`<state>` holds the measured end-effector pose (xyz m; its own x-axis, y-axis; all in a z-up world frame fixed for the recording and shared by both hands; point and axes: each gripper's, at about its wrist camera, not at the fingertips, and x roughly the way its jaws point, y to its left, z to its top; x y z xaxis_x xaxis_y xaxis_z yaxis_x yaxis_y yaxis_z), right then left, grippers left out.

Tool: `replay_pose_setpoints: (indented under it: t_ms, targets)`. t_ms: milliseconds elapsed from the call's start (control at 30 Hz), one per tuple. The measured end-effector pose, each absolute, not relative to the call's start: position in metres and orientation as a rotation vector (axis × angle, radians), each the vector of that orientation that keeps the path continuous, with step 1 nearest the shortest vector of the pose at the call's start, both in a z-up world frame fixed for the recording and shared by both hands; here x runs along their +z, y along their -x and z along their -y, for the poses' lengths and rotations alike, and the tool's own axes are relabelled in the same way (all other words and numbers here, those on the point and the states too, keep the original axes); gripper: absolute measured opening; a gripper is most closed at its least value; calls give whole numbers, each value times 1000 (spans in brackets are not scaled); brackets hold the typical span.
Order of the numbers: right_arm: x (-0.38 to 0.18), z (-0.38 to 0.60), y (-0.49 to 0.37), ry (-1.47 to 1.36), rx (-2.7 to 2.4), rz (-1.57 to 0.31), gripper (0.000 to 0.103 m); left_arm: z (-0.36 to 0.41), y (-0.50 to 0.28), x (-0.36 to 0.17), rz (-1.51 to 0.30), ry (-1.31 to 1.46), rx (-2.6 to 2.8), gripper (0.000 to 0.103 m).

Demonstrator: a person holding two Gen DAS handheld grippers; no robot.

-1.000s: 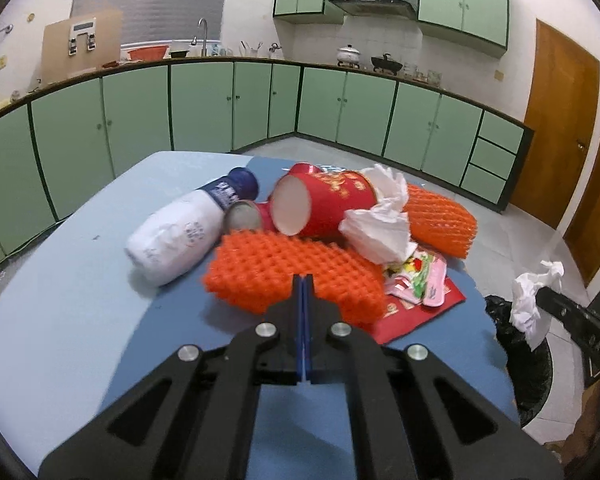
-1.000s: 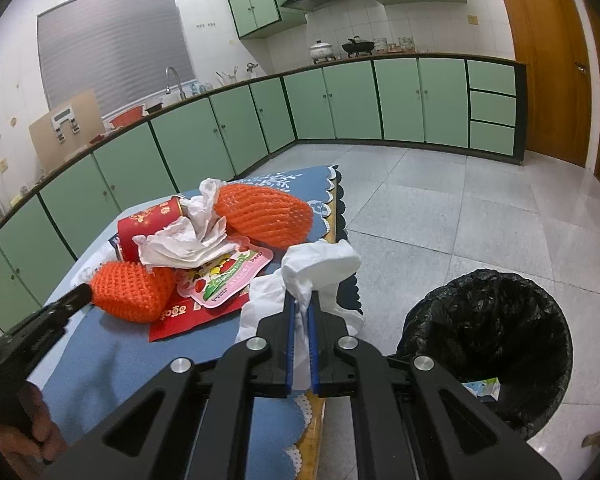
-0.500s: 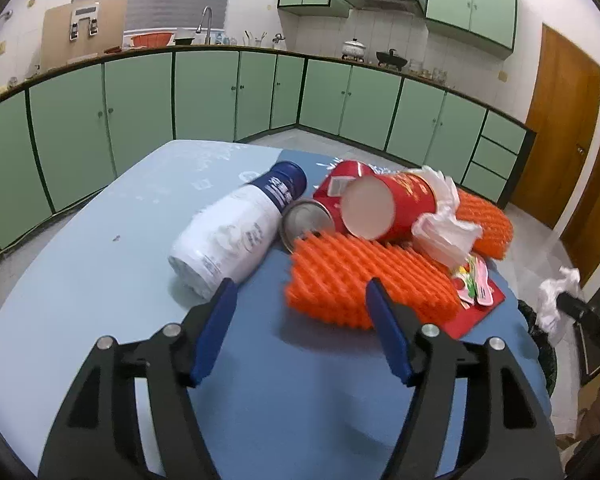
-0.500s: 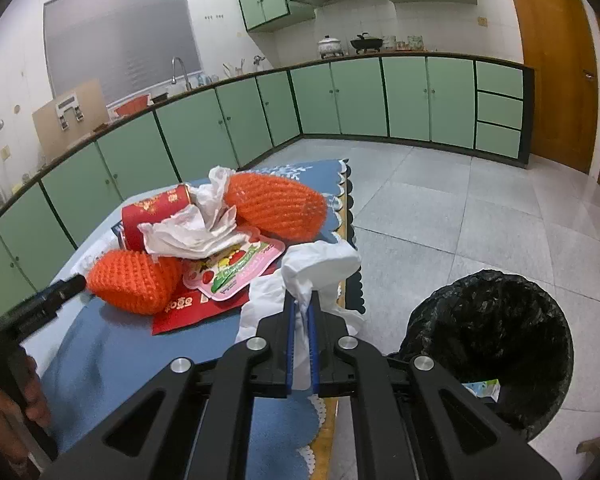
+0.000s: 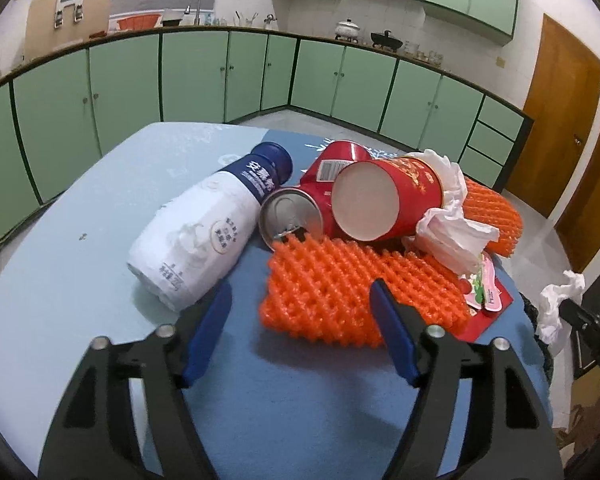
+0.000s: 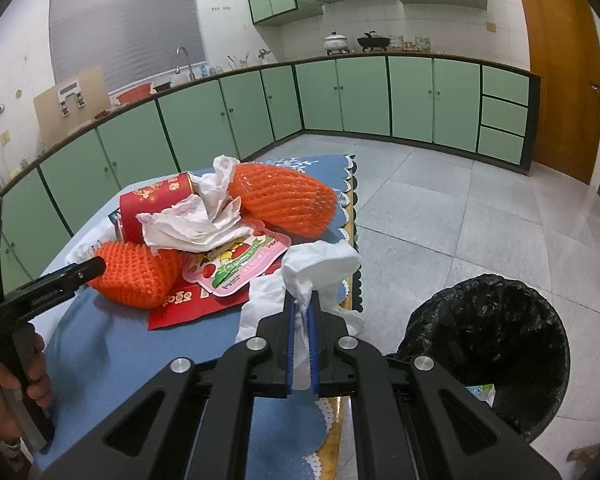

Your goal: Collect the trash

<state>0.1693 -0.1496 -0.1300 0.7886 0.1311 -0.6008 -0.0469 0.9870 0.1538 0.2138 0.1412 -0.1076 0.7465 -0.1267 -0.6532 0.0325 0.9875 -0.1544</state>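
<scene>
Left gripper point(image 5: 300, 312), jaws having just narrowed slightly yet wide and empty, approaches the orange foam net point(image 5: 352, 292) beside the milk bottle point(image 5: 208, 236). Right gripper point(image 6: 300, 320), jaws clamped on white tissue point(image 6: 320, 268), must next reach the bin point(image 6: 496, 344).

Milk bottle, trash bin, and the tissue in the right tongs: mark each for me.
Milk bottle point(image 5: 204, 232): left wrist view, white body.
Trash bin point(image 6: 496, 320): right wrist view, black liner inside.
Tissue point(image 6: 320, 264): right wrist view, bunched top above the pads.
</scene>
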Motion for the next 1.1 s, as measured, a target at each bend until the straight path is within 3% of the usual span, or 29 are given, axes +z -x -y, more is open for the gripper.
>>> replay_pose_setpoints:
  t_ms: [100, 167, 200, 667, 867, 1000, 1100]
  targets:
    - [-130, 150, -169, -135, 96, -656, 6, -139, -216, -112, -743, 145, -87, 37]
    - [-130, 150, -169, -133, 96, -655, 6, -139, -215, -112, -742, 156, -69, 13]
    - [-130, 150, -169, -131, 96, -653, 6, -140, -215, -112, -740, 161, -62, 9]
    - [-124, 154, -165, -144, 94, -635, 6, -142, -169, -94, -693, 193, -47, 2]
    - [-120, 153, -164, -135, 104, -631, 6, -138, -158, -105, -755, 153, -90, 10]
    - [-119, 152, -162, -131, 107, -628, 6, -139, -156, -102, -748, 149, -98, 56]
    - [-117, 152, -161, -131, 107, -622, 6, -136, -159, -105, -751, 122, -98, 61]
